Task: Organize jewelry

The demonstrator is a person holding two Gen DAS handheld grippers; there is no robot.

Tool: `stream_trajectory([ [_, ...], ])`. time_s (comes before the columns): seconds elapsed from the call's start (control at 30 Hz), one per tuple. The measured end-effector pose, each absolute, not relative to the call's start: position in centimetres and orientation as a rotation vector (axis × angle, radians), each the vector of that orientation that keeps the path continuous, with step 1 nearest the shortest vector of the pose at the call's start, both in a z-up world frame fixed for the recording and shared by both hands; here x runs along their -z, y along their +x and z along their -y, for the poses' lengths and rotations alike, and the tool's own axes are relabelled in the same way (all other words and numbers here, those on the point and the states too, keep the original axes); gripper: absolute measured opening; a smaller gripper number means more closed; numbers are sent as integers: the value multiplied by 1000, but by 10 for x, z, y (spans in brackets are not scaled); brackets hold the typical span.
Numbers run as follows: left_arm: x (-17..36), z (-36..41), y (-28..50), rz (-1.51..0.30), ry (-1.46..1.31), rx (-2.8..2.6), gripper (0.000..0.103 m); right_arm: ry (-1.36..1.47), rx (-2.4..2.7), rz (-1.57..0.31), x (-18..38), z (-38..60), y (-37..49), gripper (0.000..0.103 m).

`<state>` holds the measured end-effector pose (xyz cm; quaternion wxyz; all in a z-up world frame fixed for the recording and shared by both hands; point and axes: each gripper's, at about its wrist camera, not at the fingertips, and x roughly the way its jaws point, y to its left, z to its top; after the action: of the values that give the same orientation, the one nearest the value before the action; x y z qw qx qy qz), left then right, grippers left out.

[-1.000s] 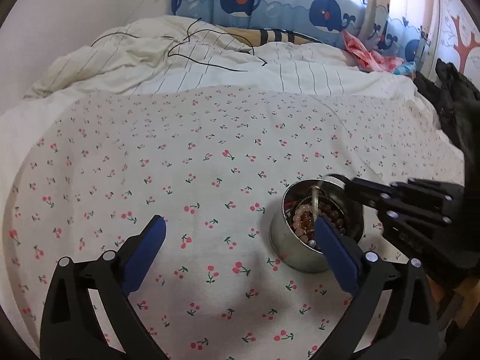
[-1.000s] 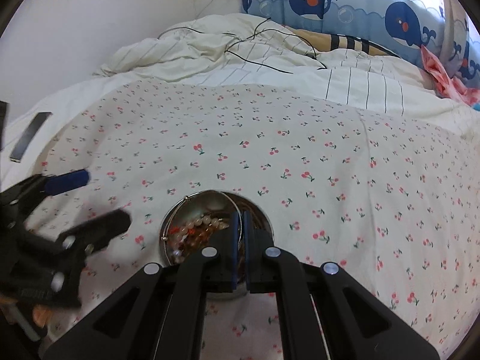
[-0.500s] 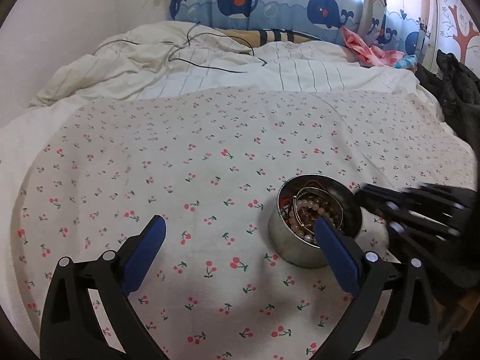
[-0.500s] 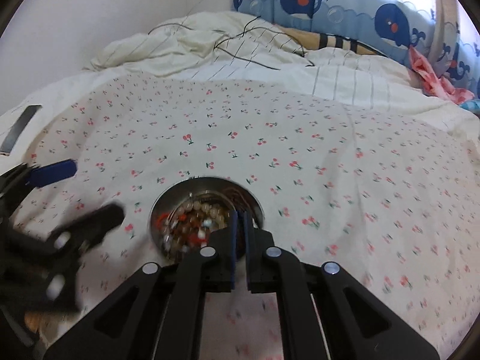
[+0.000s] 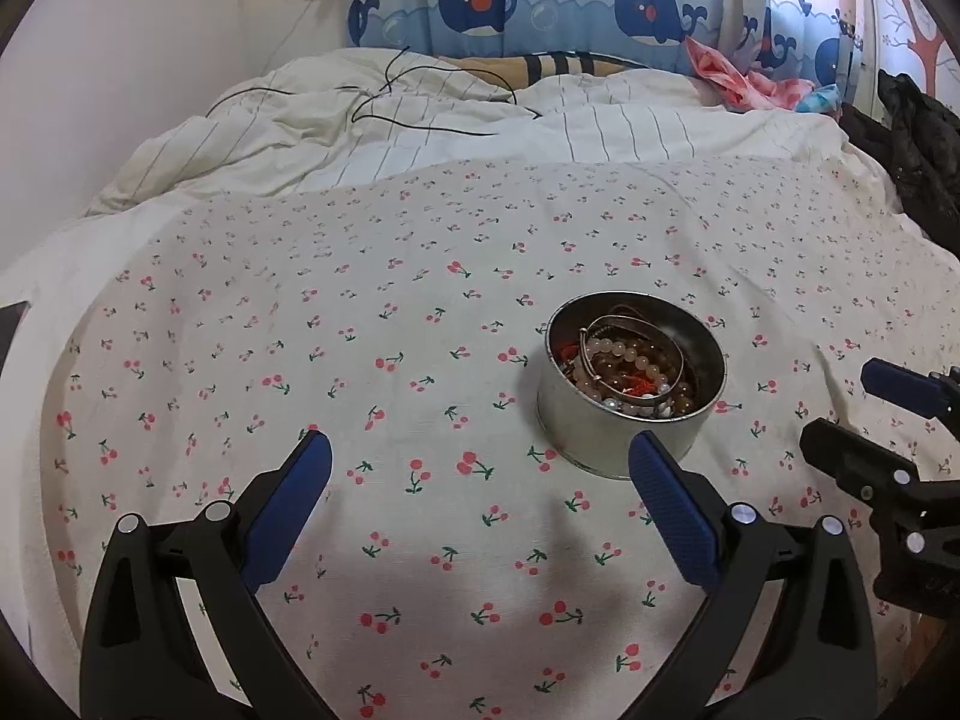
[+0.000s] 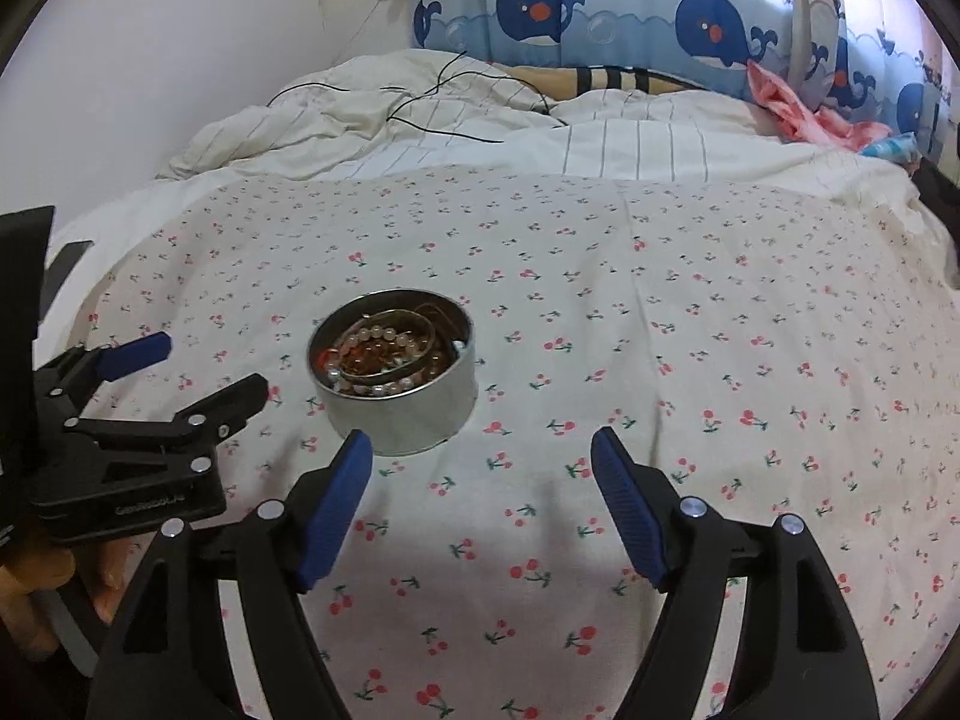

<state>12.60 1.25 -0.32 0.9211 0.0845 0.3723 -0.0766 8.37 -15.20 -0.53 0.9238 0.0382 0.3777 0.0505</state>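
A: Jewelry [image 5: 627, 369] all sits in the round metal tin [image 5: 624, 438] — pale bead bracelets, amber beads, a thin metal bangle, something red tangled in.

B: Where's the tin?

A: Upright on the cherry-print sheet [image 5: 420, 300], on the bed. In the right wrist view the tin [image 6: 402, 414] is left of centre, just beyond the left finger's blue tip.

B: Left gripper?

A: Left gripper [image 5: 480, 474] has its fingers spread wide, nothing between them but sheet. Its right blue pad [image 5: 672, 516] overlaps the tin's near edge in its own view; cannot tell if it touches. From the right wrist view the left gripper [image 6: 204, 369] is off to the tin's left, apart from it.

B: Right one?

A: Right gripper [image 6: 480, 468] has just been opening, fingers now well apart, nothing between them. It's clear of the tin. In the left wrist view the right gripper [image 5: 852, 414] is at the right edge, beside the tin, not touching.

B: Background?

A: Rumpled striped duvet [image 6: 480, 138] behind the sheet, thin black cable [image 6: 456, 102] lying across it, whale-print curtain [image 6: 600, 6] at the back, pink cloth [image 6: 798, 111] at the right. Dark clothing [image 5: 912, 144] at the far right in the left view.
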Motion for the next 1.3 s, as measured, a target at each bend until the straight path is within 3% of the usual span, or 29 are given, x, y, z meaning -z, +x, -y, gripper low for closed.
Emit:
stream_trajectory([
  [0.27,7,-4,122,-768,165,179,95,43,-91,-764,6,148,81,80],
  [1.3,10,-7,123,-786,136,182,95,37,-95,-777,11,148,83,85],
])
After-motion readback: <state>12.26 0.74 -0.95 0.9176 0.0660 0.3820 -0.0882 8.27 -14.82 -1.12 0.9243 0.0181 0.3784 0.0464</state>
